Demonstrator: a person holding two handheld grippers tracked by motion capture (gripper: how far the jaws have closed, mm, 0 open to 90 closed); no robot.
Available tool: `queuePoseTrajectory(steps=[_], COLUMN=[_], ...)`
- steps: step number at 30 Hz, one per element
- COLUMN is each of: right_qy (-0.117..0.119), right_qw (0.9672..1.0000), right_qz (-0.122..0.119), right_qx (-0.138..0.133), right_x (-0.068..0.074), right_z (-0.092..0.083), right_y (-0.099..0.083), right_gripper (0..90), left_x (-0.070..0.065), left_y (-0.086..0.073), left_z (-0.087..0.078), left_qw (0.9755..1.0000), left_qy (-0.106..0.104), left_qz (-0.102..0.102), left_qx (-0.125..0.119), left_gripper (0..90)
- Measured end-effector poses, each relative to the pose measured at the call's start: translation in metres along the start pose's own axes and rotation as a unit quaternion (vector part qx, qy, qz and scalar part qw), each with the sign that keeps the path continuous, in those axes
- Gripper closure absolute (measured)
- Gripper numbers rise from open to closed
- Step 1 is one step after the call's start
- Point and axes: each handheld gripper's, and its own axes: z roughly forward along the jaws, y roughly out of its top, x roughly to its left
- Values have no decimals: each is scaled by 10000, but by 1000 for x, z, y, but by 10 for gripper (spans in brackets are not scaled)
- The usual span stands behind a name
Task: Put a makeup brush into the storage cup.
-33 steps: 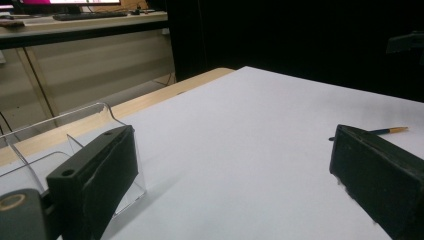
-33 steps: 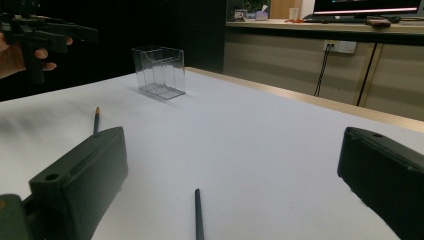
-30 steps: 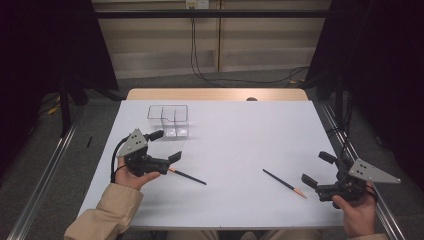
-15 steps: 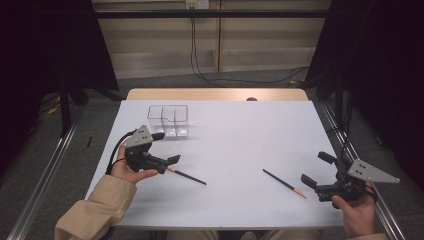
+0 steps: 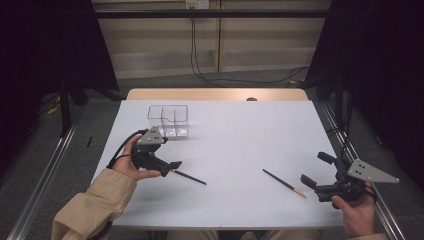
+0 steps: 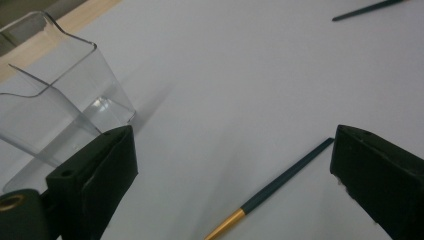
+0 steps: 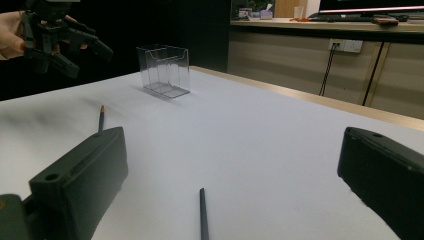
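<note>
On the white table (image 5: 235, 130), open jaws close in on two dark sticks.

Left gripper (image 5: 172, 166) hovers with jaws spread wide, the gold-tipped end of the near stick (image 6: 280, 182) lying flat on the table between them, not yet touched; the clear plastic box (image 6: 55, 105) stands just beyond. Right gripper (image 5: 316, 170), also spread and empty, faces the blunt end of the other stick (image 5: 285, 183), just short of it. Judged step: the approach; next, each gripper likely must lower around its stick and pinch.
</note>
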Motion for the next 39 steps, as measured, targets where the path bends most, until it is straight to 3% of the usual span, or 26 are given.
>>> queuePoseTrajectory(steps=[5,6,12,14,19,20,24,28,32,33,34,35,39], right_qy=[-6,10,-6,17,29,29,41,61,62,75,86,86,99], right_qw=[10000,10000,10000,10000,10000,10000,10000,9999,9999,9999,9999,9999,9999], right_qz=[-15,-5,-20,-41,-49,-49,-65,-64,-71,-46,-49,-49,-44], right_qx=[2,3,7,3,16,16,44,50,61,90,93,93,107], right_x=[0,0,0,0,0,0,0,1,0,1,1,1,1], right_z=[0,0,0,0,1,1,1,1,1,1,1,1,2], right_y=[0,0,0,0,0,0,0,0,0,-1,-1,-1,-1], right_gripper=[0,0,0,0,0,0,0,0,0,0,0,0,0], left_x=[2,3,6,6,6,6,7,5,1,1,0,0,-1], left_y=[3,5,8,10,15,15,18,21,23,25,24,26,27], left_z=[1,2,4,6,12,12,18,25,31,32,33,33,37], left_qw=[9993,9983,9965,9952,9890,9890,9818,9763,9675,9642,9655,9614,9557], left_qy=[-31,-50,-94,-88,-169,-169,-207,-234,-276,-322,-319,-370,-382], left_qz=[120,202,283,335,528,528,731,862,1118,1192,1139,1235,1350], left_qx=[361,541,786,917,1372,1372,1738,1971,2253,2346,2320,2432,2589], left_gripper=[49,50,52,52,52,52,52,60,65,66,69,69,81])
